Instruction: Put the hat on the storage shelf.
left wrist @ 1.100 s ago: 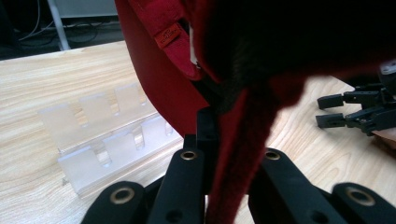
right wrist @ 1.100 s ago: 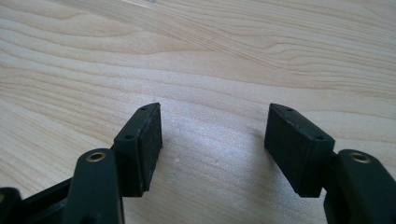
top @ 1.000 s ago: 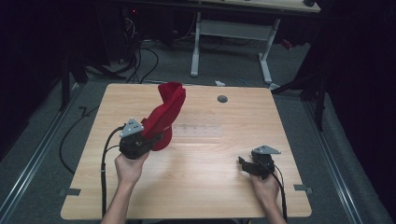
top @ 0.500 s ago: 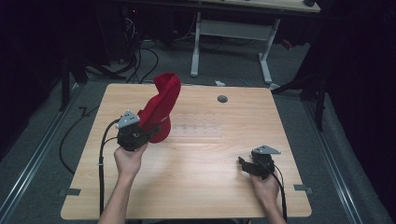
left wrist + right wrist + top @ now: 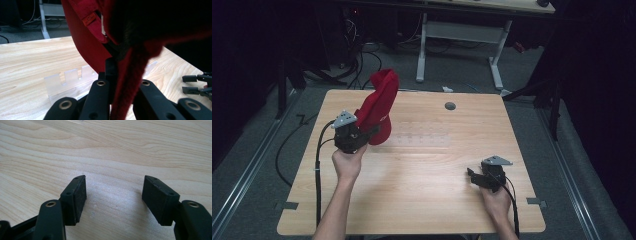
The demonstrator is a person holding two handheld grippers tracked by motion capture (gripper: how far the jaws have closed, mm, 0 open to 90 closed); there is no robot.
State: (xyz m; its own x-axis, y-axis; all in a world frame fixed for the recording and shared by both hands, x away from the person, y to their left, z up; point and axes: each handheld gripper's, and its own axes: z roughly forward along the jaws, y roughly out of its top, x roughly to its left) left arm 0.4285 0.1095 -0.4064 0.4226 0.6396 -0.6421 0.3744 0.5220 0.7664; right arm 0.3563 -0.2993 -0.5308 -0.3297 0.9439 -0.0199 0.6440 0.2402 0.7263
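A red cloth cap [image 5: 379, 105] hangs lifted above the left half of the wooden table [image 5: 422, 200], with my left gripper [image 5: 367, 134] shut on its lower edge. Seen from the left gripper view, the red cloth [image 5: 125, 82] runs between the closed jaws and the cap's inside with an orange label [image 5: 90, 19] fills the top. My right gripper [image 5: 473, 175] rests low over the table's right front, open, with bare wood between its pads [image 5: 79, 195].
A clear plastic slotted rack [image 5: 422, 141] lies flat at the table's middle, just right of the cap; it is also in the left gripper view as the rack [image 5: 65, 78]. A round cable hole [image 5: 450, 106] sits near the far edge. Behind the table stands a desk frame [image 5: 462, 35].
My left hand has carried the cap leftward and up, so the cloth now hangs higher and more upright. The right hand has stayed where it was.
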